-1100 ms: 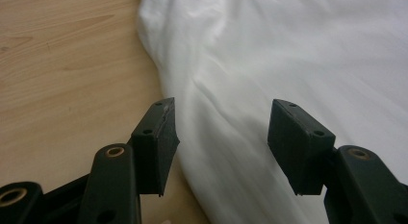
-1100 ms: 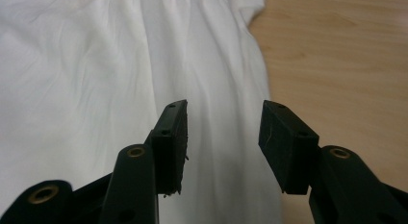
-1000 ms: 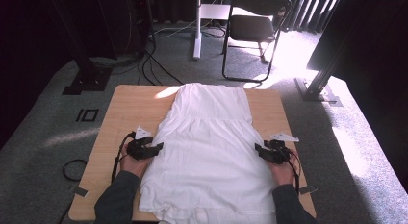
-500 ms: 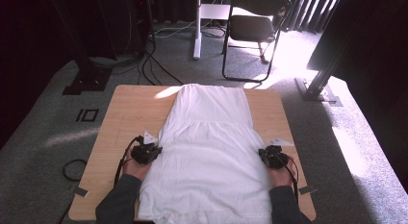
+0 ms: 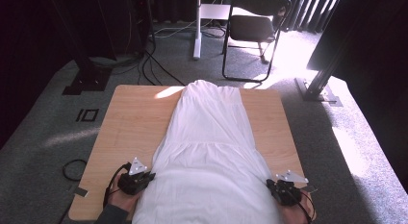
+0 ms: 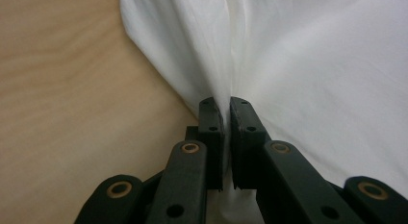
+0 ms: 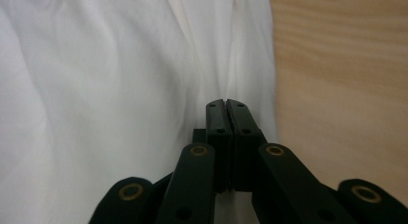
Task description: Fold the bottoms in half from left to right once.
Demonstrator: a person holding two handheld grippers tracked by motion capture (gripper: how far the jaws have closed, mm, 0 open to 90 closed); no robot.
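Nearest the person, both grippers had pinched the hem end of a white dress (image 5: pixel 209 161) that lay flat along the middle of the wooden table (image 5: pixel 130 118), its skirt toward the person and its narrow bodice toward the far edge. The left gripper (image 5: pixel 144 178) had its jaws pressed together on a gather of fabric at the skirt's left edge; in the left gripper view the cloth (image 6: pixel 298 65) rose in a ridge from between the left gripper's (image 6: pixel 226 113) pads. The right gripper (image 5: pixel 275 188) was likewise clamped on the skirt's right edge, and in the right gripper view only a thin fold (image 7: pixel 240 51) seemed caught between the right gripper's (image 7: pixel 226 105) tips, with bare wood just beside it.

The chief risk, as I judged it, lay in that thin bite on the right: a pull or lift could have slid the fabric out, leaving one corner dropped and the dress skewed. Either grip might also have taken only the top layer, so that the layers would separate when raised. Uneven motion of the two hands would have dragged the skirt crooked or bunched it at the waist seam. Farther off, the bodice (image 5: pixel 211 96) lay near the table's far edge, so a push forward could have sent it over toward the floor, where a chair (image 5: pixel 252 29) and cables (image 5: pixel 154 56) stood well beyond
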